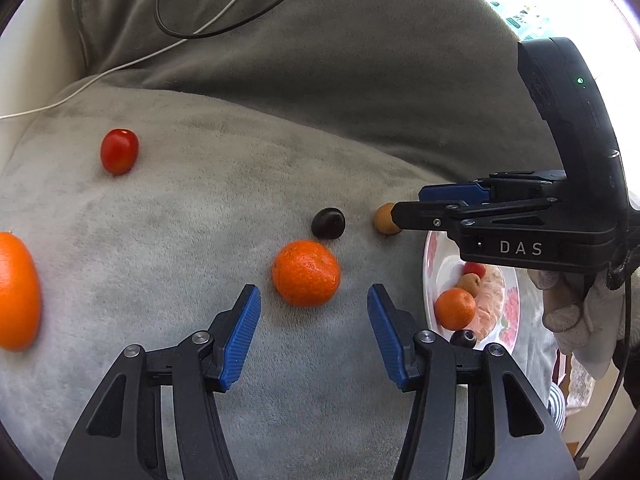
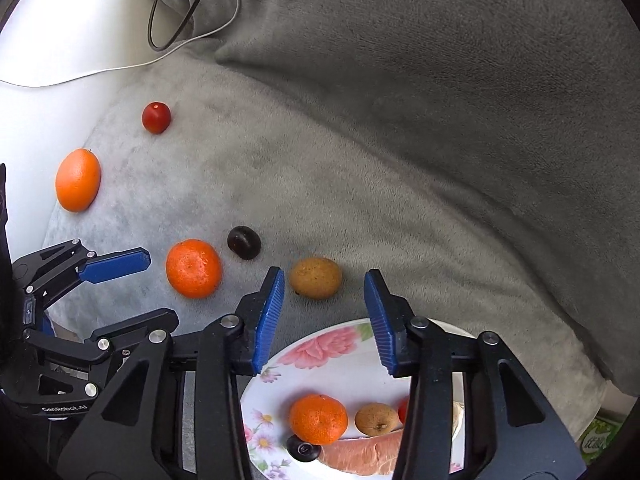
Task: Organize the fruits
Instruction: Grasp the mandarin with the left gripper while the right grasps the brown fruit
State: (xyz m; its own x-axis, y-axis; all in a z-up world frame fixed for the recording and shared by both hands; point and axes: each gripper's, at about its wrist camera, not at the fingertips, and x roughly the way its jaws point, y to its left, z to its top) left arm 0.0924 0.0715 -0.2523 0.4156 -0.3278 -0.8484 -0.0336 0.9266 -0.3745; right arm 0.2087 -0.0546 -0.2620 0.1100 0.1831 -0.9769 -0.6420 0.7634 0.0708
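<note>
On grey plush cushion [image 2: 280, 184]: loose fruit scattered, mandarin [image 1: 306, 273] nearest left gripper [image 1: 314, 336], brown longan-like fruit [image 2: 316, 278] just ahead of right gripper [image 2: 324, 322]. Both sets of jaws part-open, nothing between the pads; fruit sits just past the tips in each wrist view. Mandarin looks light, soft-skinned, bruises if squeezed, so pinch across its widest middle. Brown fruit small, round, likely to roll on the plush; grip its sides gently. Dark plum-like fruit [image 1: 328, 223], red tomato-like fruit [image 1: 119, 151] and big orange [image 2: 78, 180] lie apart, further off. Floral plate [image 2: 320, 348] beside the cushion holds a mandarin, a brown fruit, something red, a dark fruit and a pink peeled segment
</note>
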